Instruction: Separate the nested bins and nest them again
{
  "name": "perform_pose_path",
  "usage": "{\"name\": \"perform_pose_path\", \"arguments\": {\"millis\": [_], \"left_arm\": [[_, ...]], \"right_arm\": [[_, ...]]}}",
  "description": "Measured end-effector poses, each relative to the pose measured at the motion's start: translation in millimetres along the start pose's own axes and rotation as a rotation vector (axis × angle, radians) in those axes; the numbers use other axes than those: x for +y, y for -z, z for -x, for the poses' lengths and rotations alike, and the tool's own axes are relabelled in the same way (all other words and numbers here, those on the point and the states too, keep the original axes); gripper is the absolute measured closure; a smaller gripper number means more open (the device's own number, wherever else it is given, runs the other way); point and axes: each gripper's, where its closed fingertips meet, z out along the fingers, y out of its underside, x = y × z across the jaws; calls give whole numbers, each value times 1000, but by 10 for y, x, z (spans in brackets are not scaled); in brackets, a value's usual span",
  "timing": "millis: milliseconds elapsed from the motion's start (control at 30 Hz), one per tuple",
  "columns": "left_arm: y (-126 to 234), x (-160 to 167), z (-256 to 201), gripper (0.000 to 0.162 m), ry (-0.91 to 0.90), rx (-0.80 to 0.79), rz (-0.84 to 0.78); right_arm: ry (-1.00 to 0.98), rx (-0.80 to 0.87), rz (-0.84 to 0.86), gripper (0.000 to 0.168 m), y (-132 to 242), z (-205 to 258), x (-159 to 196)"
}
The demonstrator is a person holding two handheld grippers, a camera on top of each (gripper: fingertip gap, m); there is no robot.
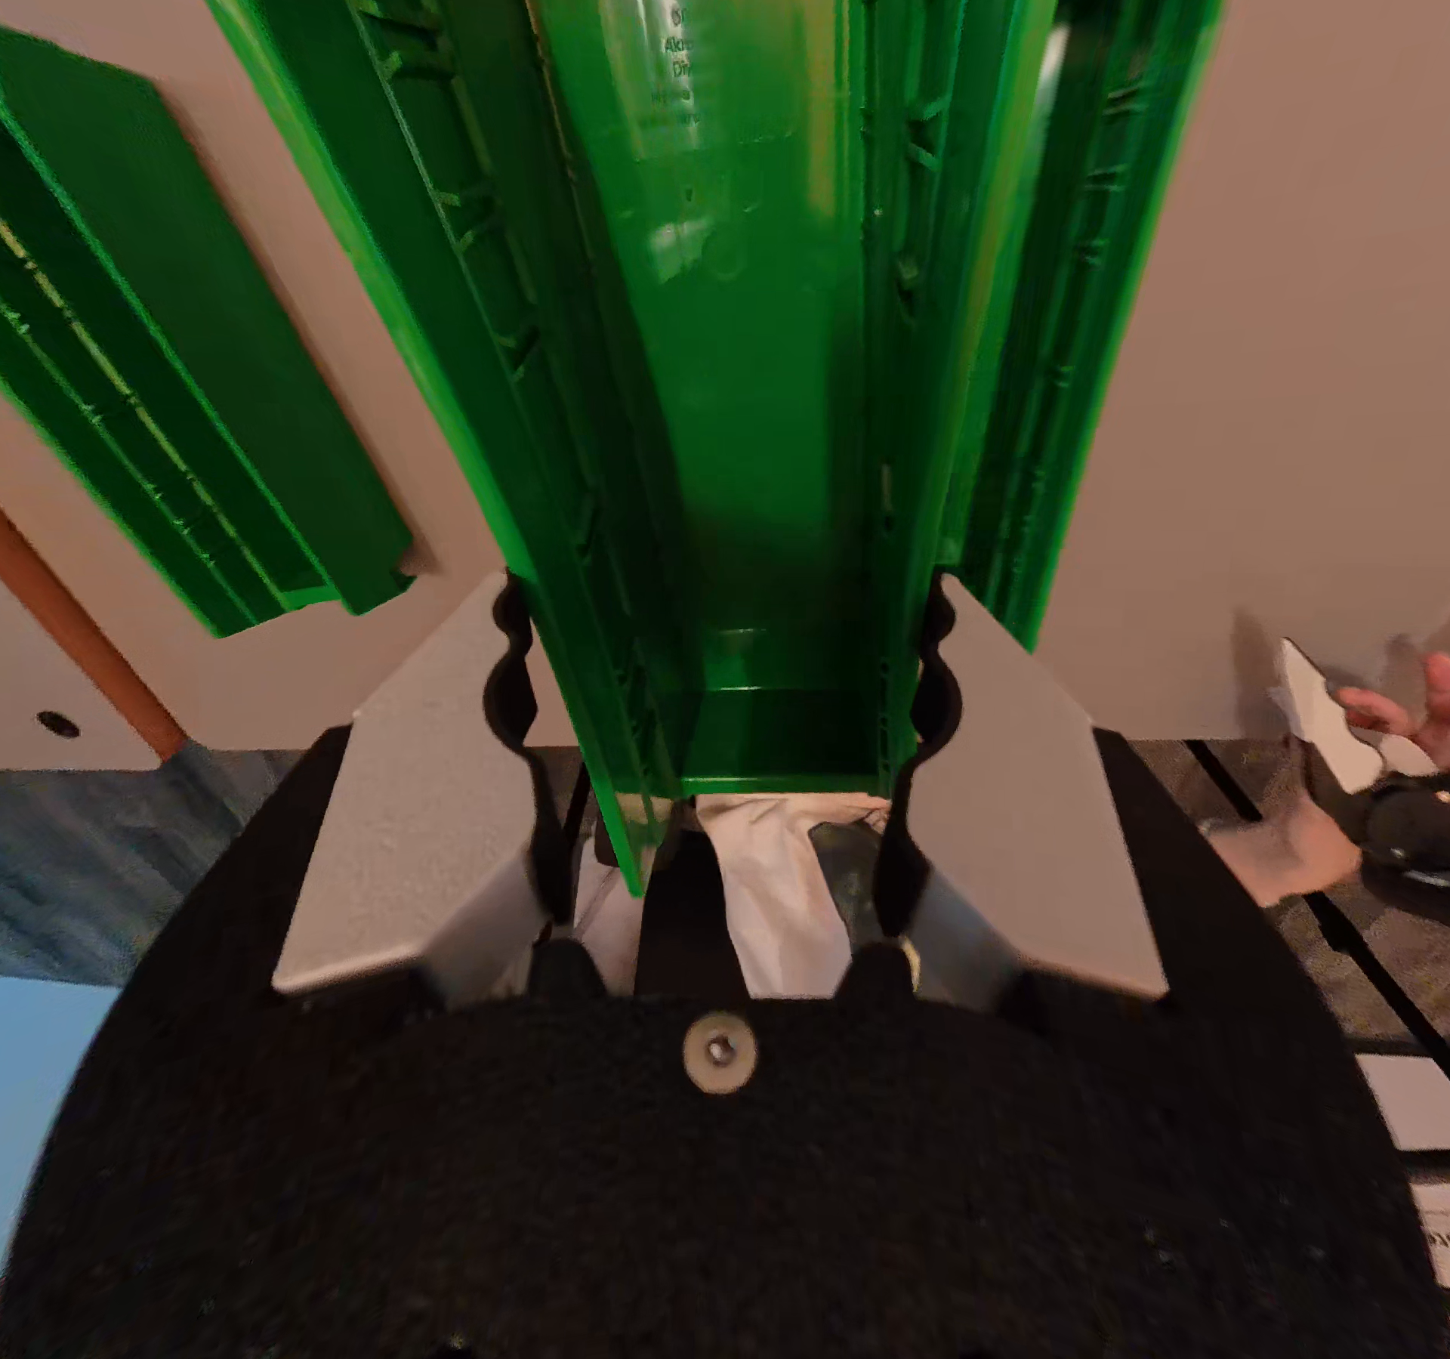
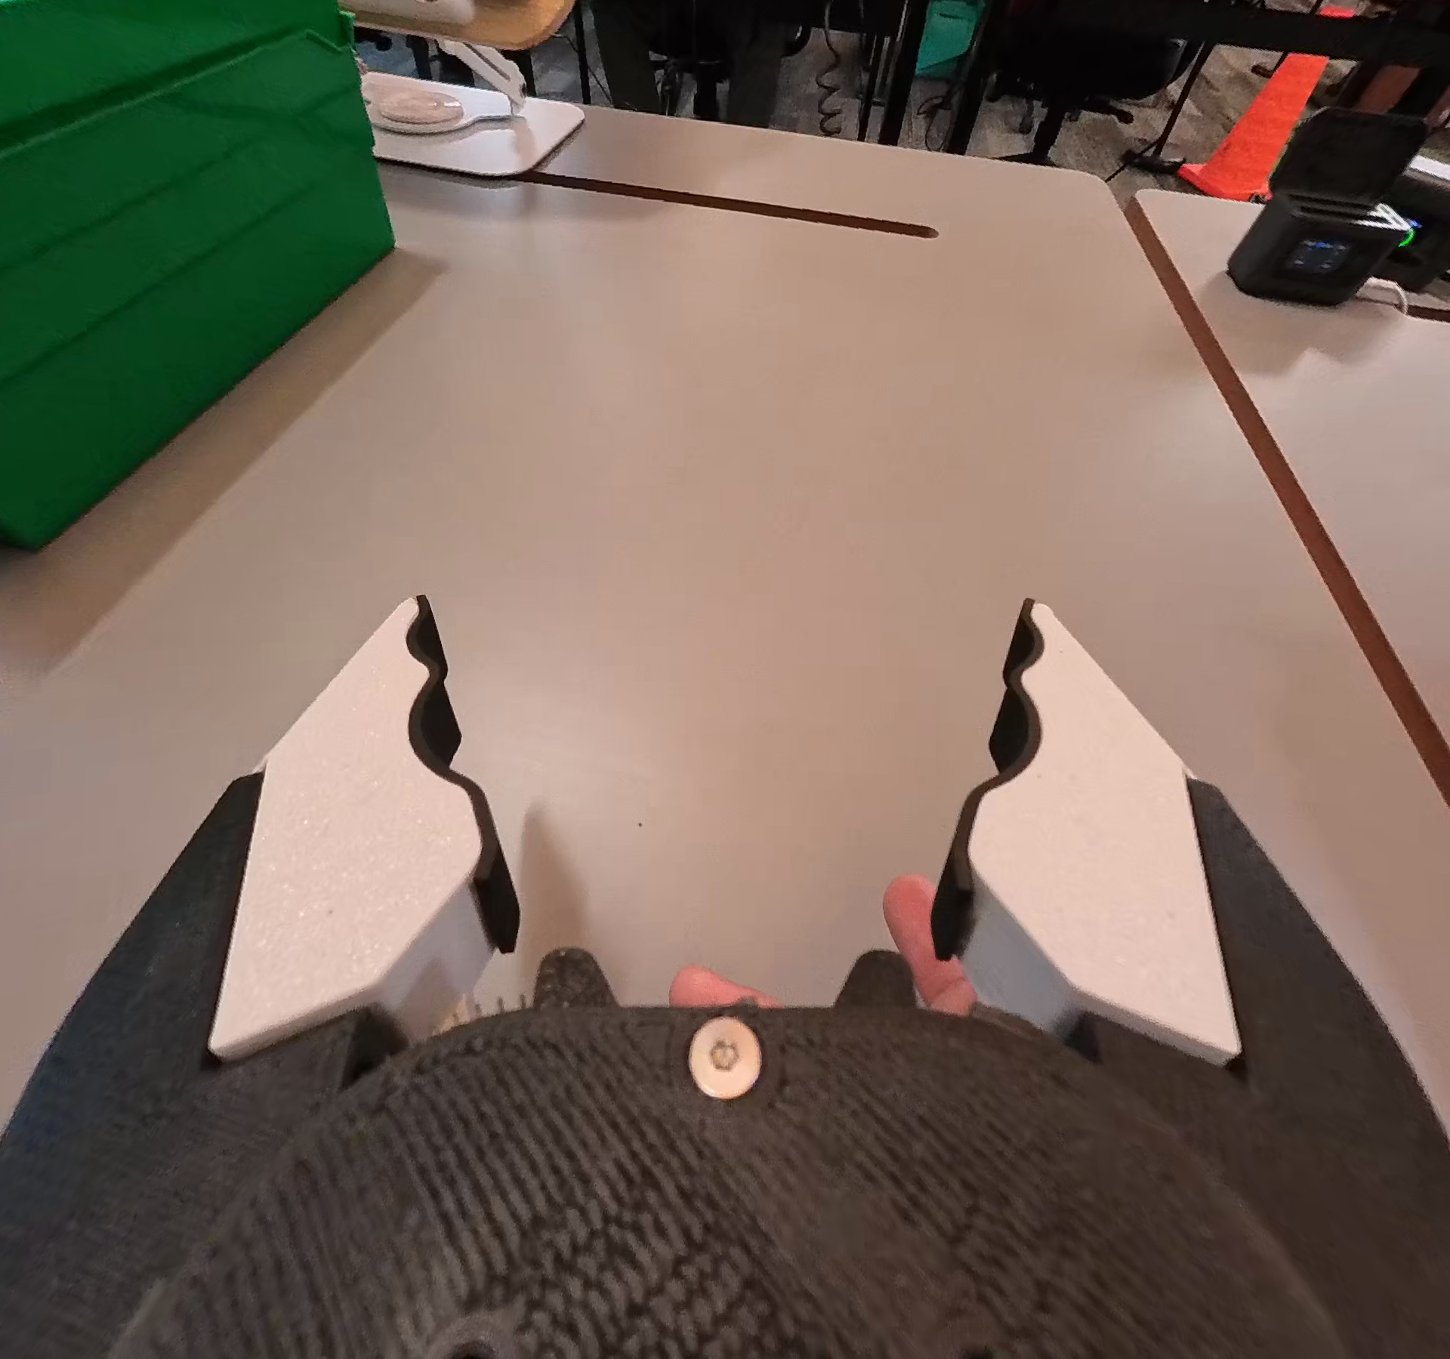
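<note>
In the left wrist view my left gripper [image 1: 726,591] is shut across the near end of a long green bin [image 1: 737,395], one finger on each side wall. The bin's ribbed rims run away from me, and a further green wall [image 1: 1098,238] shows close on its right; I cannot tell whether that is a second bin nested around it. Another green bin [image 1: 180,348] lies on the table to the left. In the right wrist view my right gripper [image 2: 726,615] is open and empty above the grey table [image 2: 745,419]. Nested green bins [image 2: 165,222] stand at its far left.
A white monitor base [image 2: 479,128] and a cable slot [image 2: 730,203] lie at the table's back. A black device [image 2: 1334,230] sits on the neighbouring table to the right. A hand with a white gripper finger [image 1: 1326,709] shows at the right edge of the left wrist view.
</note>
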Motion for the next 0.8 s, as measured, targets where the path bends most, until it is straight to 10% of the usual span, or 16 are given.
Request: {"name": "perform_pose_path", "arguments": {"millis": [800], "left_arm": [[-1736,-37,1055,63,40,13,132]], "right_arm": [[6,-66,-3,29,-8,243,-73]]}}
